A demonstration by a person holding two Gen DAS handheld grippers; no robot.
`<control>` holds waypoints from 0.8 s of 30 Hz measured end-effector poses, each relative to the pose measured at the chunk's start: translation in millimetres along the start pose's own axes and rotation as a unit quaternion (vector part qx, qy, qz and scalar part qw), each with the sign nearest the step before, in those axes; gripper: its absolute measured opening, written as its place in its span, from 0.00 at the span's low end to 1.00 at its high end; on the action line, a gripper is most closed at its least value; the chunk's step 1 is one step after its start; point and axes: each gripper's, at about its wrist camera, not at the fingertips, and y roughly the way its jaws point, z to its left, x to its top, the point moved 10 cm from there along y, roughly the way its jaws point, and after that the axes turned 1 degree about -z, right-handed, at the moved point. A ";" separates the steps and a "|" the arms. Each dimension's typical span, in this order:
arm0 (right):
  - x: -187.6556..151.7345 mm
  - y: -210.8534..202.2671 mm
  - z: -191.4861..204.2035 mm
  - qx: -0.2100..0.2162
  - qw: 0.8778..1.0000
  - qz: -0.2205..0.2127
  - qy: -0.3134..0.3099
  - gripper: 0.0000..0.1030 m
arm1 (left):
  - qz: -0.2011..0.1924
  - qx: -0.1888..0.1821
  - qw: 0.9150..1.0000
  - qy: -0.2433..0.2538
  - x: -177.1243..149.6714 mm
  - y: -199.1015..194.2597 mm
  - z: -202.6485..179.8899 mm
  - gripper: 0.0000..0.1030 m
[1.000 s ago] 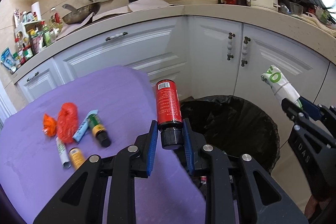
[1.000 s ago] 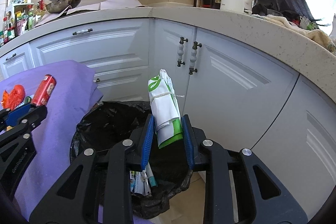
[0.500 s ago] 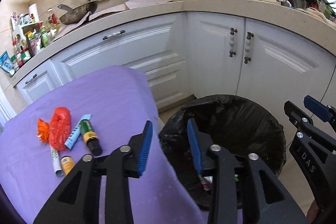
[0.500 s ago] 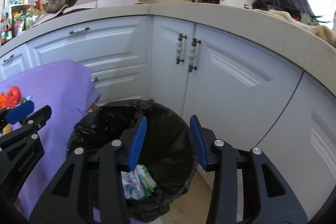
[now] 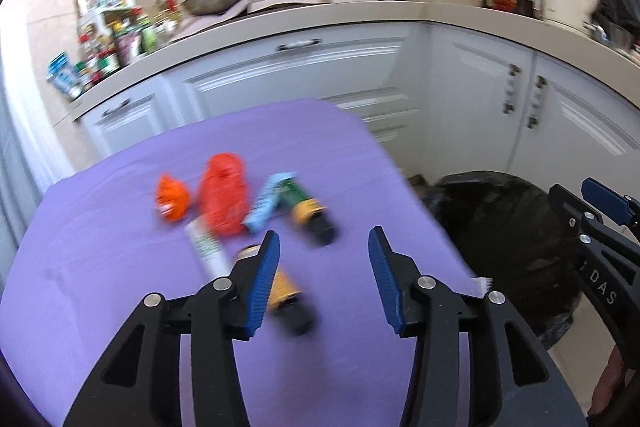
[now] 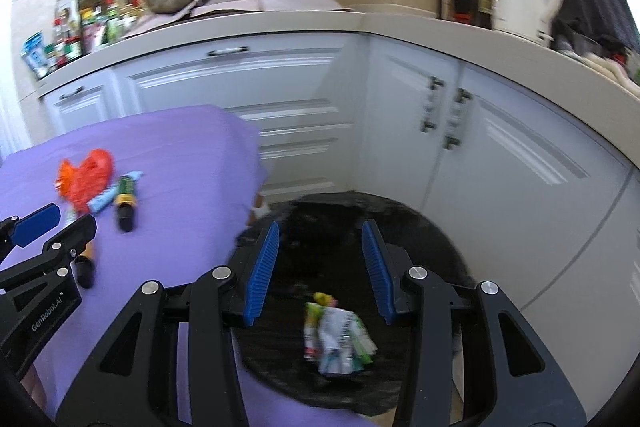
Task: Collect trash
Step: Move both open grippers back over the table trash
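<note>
Blue ribbed pads line both tongs, and both stand spread with nothing between them. The left gripper (image 5: 323, 269) has just been opening and hangs over the near right part of the purple cloth-covered table (image 5: 120, 287). The right gripper (image 6: 320, 263) has also been opening and hangs over the round bin lined with a black plastic bag (image 6: 420, 239), which stands on the floor right of the table.

Just left of the left gripper, partly behind its left pad, lies a small yellow bottle with a black cap (image 5: 286, 301), and beside it a thin white tube (image 5: 208, 251). Farther off lie a green-and-yellow bottle with a black cap (image 5: 308, 211), a pale blue flat tube (image 5: 266, 205), a crumpled red plastic wrapper (image 5: 222, 199) and a smaller orange wrapper (image 5: 172, 199), all close together, some touching.

I judge all of this light. The bottles look stiff and smooth, so they may roll or slip; taking them across the body, near the middle, seems safest. The tubes look soft and should be pinched flat-side on. The wrappers look crushable and want a bite into a bunched fold.

In the bin already lies a white-and-green packet (image 6: 340, 339) among other blurred scraps.
</note>
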 end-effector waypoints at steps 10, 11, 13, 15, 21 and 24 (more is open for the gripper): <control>-1.0 -4.5 93.0 0.073 0.996 0.008 -0.053 0.41 | 0.027 0.073 0.995 -0.063 -34.3 -5.7 103.6 0.50; -2.8 -4.1 103.9 0.081 0.995 0.012 -0.059 0.41 | 0.028 0.078 0.994 -0.068 -36.9 -6.5 110.9 0.51; -6.1 -3.4 118.2 0.092 0.993 0.019 -0.068 0.41 | 0.033 0.090 0.992 -0.079 -43.4 -7.8 129.3 0.51; -8.1 -2.2 129.2 0.099 0.992 0.023 -0.074 0.41 | 0.038 0.100 0.990 -0.090 -50.0 -9.5 145.5 0.51; -17.2 0.9 160.5 0.119 0.987 0.042 -0.095 0.41 | 0.046 0.122 0.985 -0.113 -64.1 -12.7 178.9 0.51; -21.6 2.8 171.7 0.123 0.985 0.050 -0.106 0.41 | 0.049 0.133 0.982 -0.122 -70.5 -14.0 192.7 0.52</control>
